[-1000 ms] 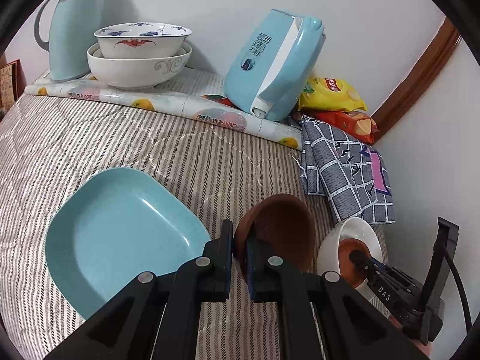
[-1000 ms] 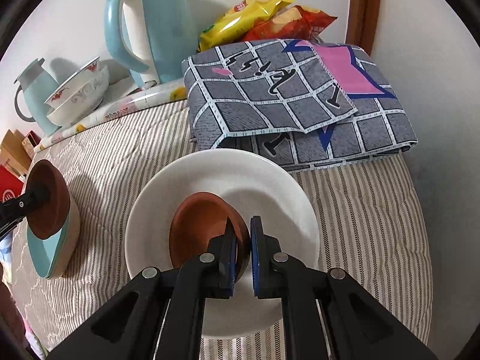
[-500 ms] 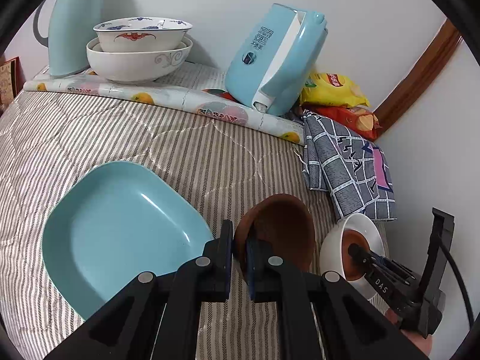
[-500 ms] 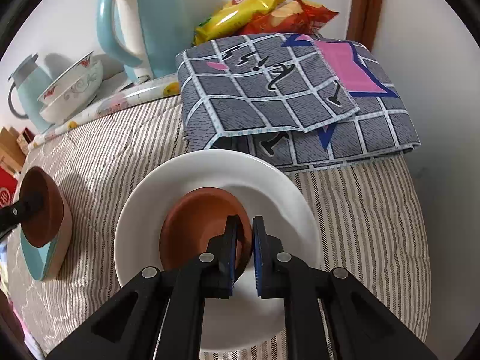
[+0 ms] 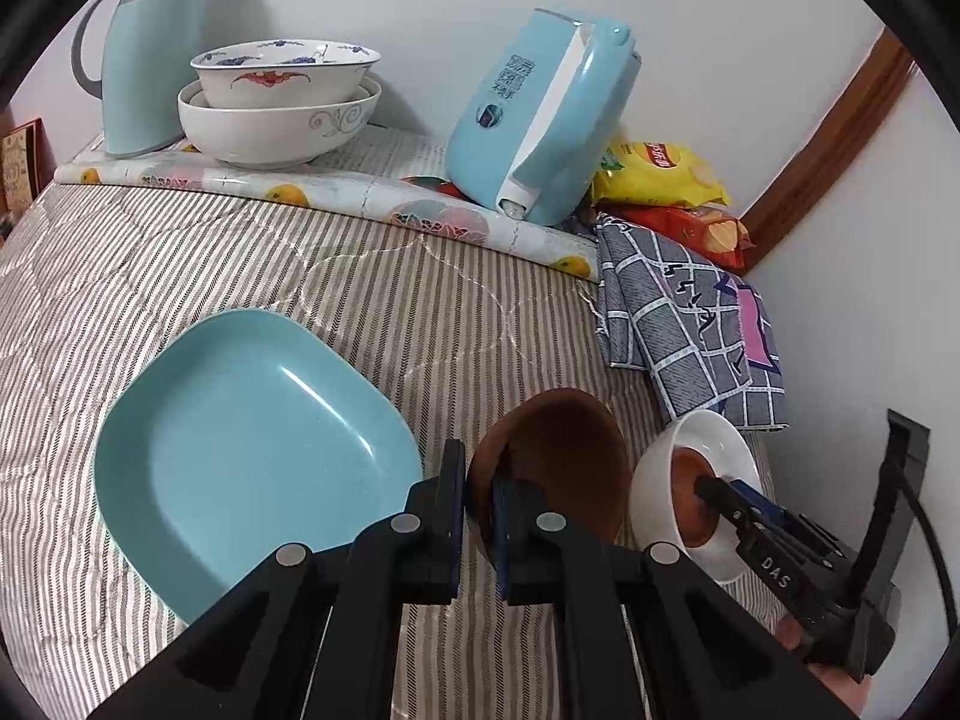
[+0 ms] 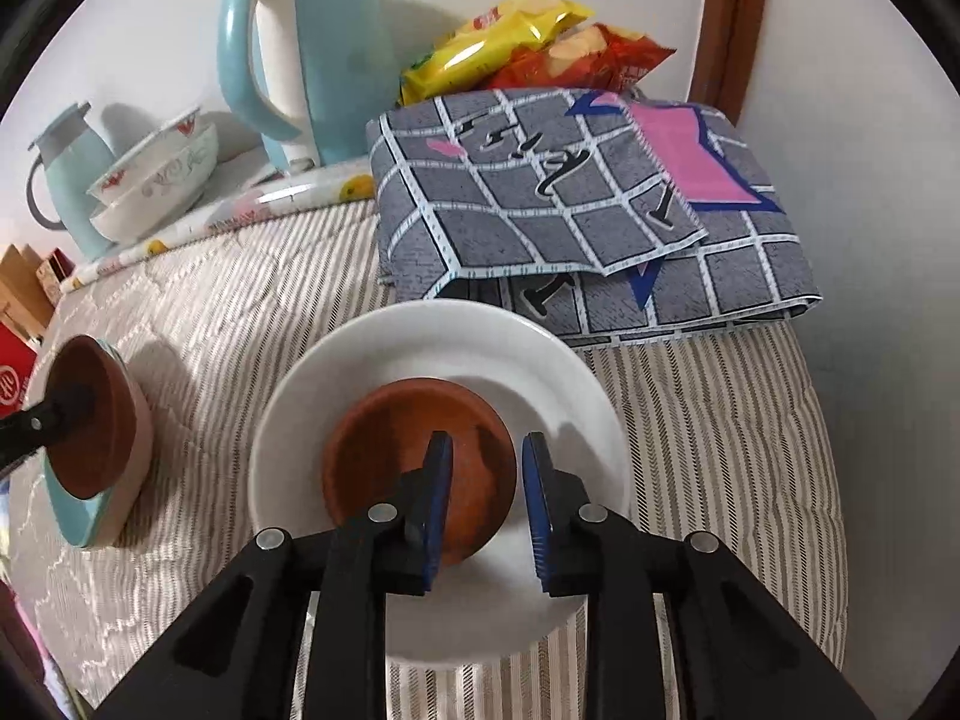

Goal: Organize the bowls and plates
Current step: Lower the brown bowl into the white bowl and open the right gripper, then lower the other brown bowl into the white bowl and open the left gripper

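Item: brown bowl, first point(image 6: 420, 468). It is sitting upright in the middle of the white plate point(image 6: 558, 384), nested there so small sits on large. The right claw point(image 6: 483, 504) is straddling the bowl's near rim, its jaws having just been opening, pads clear of the rim on both sides; this reads as a release after set-down.

Item: brown bowl, second point(image 5: 558, 462). The left claw point(image 5: 478, 525) is pinching its rim tight and holding it tilted on edge, just beside the teal square plate point(image 5: 240, 456), probably bound for that plate as a matching pair.

Surface: both plates are lying on a striped quilted bed cover point(image 5: 420, 294), well apart from each other.

Background: two patterned white bowls point(image 5: 282, 102) are standing already stacked by the wall, between a teal jug point(image 5: 150, 48) and a blue kettle point(image 5: 540, 120) lying tipped over. A folded grey checked cloth point(image 6: 576, 210) and snack bags point(image 6: 528, 48) are filling the corner.
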`<state>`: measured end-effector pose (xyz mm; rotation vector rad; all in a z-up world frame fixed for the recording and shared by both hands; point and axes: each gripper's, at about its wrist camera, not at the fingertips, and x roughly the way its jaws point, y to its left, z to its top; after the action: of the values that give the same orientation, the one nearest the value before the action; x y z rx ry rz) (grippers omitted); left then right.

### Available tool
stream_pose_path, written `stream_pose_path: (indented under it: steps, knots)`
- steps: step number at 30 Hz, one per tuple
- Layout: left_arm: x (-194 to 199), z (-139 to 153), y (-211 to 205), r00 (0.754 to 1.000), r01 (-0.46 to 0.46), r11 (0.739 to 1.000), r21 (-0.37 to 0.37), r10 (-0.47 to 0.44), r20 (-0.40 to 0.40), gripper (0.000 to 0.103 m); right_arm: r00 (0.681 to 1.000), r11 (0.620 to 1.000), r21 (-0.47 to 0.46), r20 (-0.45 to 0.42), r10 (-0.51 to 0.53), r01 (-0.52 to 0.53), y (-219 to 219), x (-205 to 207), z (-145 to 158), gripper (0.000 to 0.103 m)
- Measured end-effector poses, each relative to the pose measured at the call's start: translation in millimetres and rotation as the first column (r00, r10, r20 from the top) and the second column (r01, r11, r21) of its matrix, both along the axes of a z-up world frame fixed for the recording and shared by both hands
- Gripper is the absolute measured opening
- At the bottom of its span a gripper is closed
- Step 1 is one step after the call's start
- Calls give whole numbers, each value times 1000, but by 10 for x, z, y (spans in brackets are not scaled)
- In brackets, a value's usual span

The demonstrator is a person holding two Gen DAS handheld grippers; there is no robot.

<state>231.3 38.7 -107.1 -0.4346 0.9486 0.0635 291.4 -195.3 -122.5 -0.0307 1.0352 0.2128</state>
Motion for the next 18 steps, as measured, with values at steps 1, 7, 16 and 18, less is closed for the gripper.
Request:
stream_pose_path:
  steps: [1,7,16,18]
  knots:
    - [-12,13,-17,1000,2,1000,1,-2,3,8,1000,1000,7,9,-1,1,-14,-31,36,28]
    - [-83,99,-190,999,25,1000,-6,-24,24,8,997,999,38,72,-17,14,-155,-256,317,28]
    - [-143,232,-547,996,73,997,20,-74,51,8,988,996,59,140,-68,60,-553,-548,622,28]
    - [-148,258,-636,995,87,996,29,-88,55,8,986,996,59,148,-79,71,-635,-593,654,28]
